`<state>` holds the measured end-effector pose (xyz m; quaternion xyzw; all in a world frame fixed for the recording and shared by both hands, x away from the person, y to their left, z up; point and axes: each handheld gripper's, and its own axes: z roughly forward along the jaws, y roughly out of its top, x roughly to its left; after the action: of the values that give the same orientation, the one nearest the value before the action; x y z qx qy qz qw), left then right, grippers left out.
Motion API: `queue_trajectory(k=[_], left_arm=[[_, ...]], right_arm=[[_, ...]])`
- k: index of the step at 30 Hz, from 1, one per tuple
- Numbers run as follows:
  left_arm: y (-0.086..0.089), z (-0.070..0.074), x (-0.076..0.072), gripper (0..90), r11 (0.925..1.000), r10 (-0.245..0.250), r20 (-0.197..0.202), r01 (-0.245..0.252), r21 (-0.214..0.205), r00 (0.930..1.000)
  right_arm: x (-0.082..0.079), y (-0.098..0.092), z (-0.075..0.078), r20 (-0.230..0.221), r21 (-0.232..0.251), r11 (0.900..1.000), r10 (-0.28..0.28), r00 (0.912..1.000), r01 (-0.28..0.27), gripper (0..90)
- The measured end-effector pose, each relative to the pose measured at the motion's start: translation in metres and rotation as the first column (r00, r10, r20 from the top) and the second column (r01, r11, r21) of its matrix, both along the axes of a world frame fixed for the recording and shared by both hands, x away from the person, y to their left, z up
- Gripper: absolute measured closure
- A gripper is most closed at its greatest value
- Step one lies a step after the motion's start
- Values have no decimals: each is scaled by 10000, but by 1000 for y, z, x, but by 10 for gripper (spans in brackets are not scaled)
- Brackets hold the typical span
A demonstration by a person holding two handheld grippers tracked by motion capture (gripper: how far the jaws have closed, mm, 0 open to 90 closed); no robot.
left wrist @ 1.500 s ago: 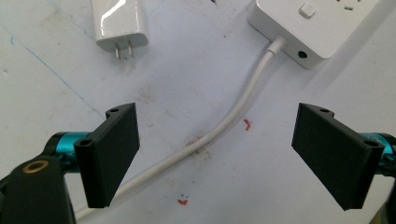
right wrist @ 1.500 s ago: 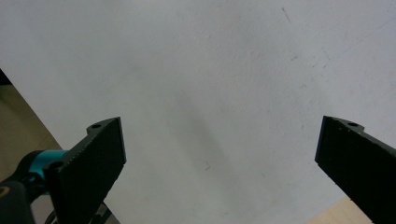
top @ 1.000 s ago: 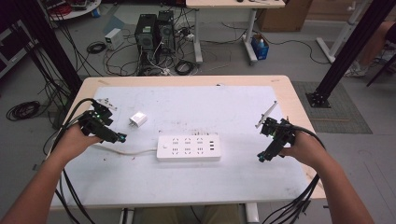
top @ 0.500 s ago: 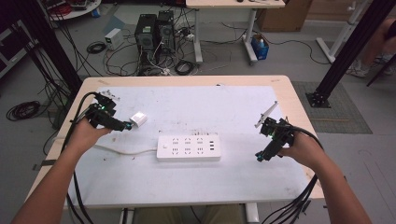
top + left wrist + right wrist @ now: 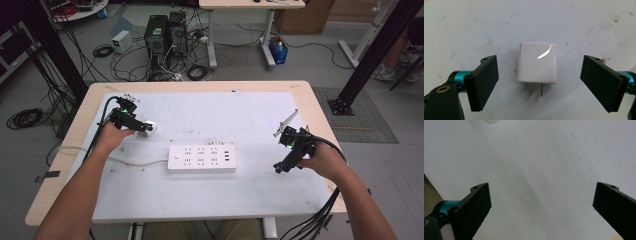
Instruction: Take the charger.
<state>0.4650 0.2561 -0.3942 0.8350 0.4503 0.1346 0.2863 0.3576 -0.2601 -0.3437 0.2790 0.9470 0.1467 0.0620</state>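
From the high view, a pale wooden tabletop (image 5: 320, 107) carries a white scuffed mat that covers most of it, leaving bare wood as a margin on each side. A white rectangular power strip (image 5: 201, 159) lies flat near the middle of the mat, its white cord (image 5: 131, 162) running off toward the tabletop's left edge. The left gripper (image 5: 143, 126), held in the person's left hand (image 5: 113, 136), sits over the mat's left part, with a small white plug adapter (image 5: 148, 128) at its tip. The adapter lies up and to the left of the strip, apart from it, with open mat between. The right gripper (image 5: 278, 168), in the right hand (image 5: 320, 161), hovers near the mat's right edge, well apart from the strip, with bare mat all around it. Whether either gripper is spread or closed is too small to read here.

In the left gripper view, the left gripper (image 5: 540, 80) has its jaws wide apart. The glossy white adapter (image 5: 537, 62) lies flat on the mat between them, touching neither; a clear gap stands on each side. Its two metal prongs (image 5: 536, 89) point toward the camera.

In the right gripper view, the right gripper (image 5: 541, 206) also has its jaws spread wide, with nothing between them but bare, lightly scratched white mat (image 5: 536, 165). A strip of wood shows at the left margin, and a small white rounded shape touches the top edge, too cropped to identify.
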Motion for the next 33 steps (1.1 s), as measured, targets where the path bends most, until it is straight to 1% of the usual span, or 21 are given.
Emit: queue_trajectory(k=[1, 2, 3, 7, 8, 9, 10, 12, 13, 15, 16, 19, 22, 25, 26, 27, 30, 31, 32, 33], left_arm=[[-2, -7, 6, 151, 9999, -72, -210, 75, 149, 9998], [-2, -7, 6, 151, 9999, -72, -210, 75, 149, 9998], [-3, -13, 10, 151, 9995, 6, -303, 3, 310, 9995], [-5, -18, 15, 151, 9994, 140, -244, -132, 315, 9996], [-6, -23, 17, 151, 9985, 123, -305, -107, 538, 9995], [-6, -27, 18, 151, 9981, 170, -380, -147, 604, 9991], [-6, -29, 20, 151, 9982, 176, -511, -147, 583, 9985], [-7, -32, 21, 151, 9981, 187, -533, -156, 589, 9984], [-8, -35, 22, 151, 9985, 204, -467, -180, 525, 9987], [-9, -36, 23, 151, 9987, 190, -486, -166, 482, 9986], [-11, -38, 23, 153, 9975, 150, -408, -121, 694, 9991], [-11, -39, 23, 154, 9979, 184, -371, -160, 621, 9991], [-11, -38, 23, 155, 9978, 117, -385, -92, 661, 9992], [-11, -38, 22, 165, 9979, 153, -379, -129, 640, 9992], [-11, -38, 22, 178, 9979, 153, -379, -129, 640, 9992], [-11, -37, 21, 204, 9981, 13, -383, 10, 619, 9993], [-11, -35, 20, 306, 9980, -182, -350, 202, 592, 9992], [-11, -34, 19, 306, 9976, -287, -350, 308, 616, 9990], [-11, -34, 19, 339, 9976, -287, -350, 308, 616, 9990], [-10, -33, 19, 394, 9975, -434, -409, 456, 534, 9982]], right_arm=[[0, 0, 0, -8, -7, 10000, -18, 10000, 18, 11], [0, 0, 0, -8, -7, 10000, -18, 10000, 18, 11], [0, 1, 0, -32, -3, 10000, -1, 10000, 1, 11], [0, 1, 0, -4, 20, 10000, 11, 10000, -11, 11], [0, 1, 0, 13, 24, 10000, -9, 10000, 9, 11], [0, 1, 0, 10, 29, 10000, 6, 10000, -6, 11], [1, 1, 0, 12, 26, 10000, 51, 10000, -51, 11], [1, 1, 0, 16, 34, 10000, 78, 10000, -78, 11], [1, 2, 0, 3, 7, 10000, 92, 10000, -92, 11], [1, 3, -1, 6, 1, 9999, 121, 9999, -121, 11], [1, 3, -1, -2, -16, 9999, 130, 9999, -130, 11], [1, 3, -1, 0, -49, 9999, 155, 9999, -155, 11], [1, 1, 0, 51, 16, 10000, 8, 10000, -8, 11], [1, 0, 1, 41, -2, 10000, -41, 10000, 41, 11], [1, 0, 1, 36, -9, 10000, -50, 10000, 50, 11], [1, 0, 1, 27, -13, 10000, -54, 10000, 54, 11], [2, 0, 1, 43, -20, 10000, -34, 10000, 34, 11], [2, 0, 1, 43, -20, 10000, -34, 10000, 34, 11], [2, 0, 1, 43, -20, 10000, -34, 10000, 34, 11], [3, 1, 1, 38, -18, 10000, -17, 10000, 17, 11]])
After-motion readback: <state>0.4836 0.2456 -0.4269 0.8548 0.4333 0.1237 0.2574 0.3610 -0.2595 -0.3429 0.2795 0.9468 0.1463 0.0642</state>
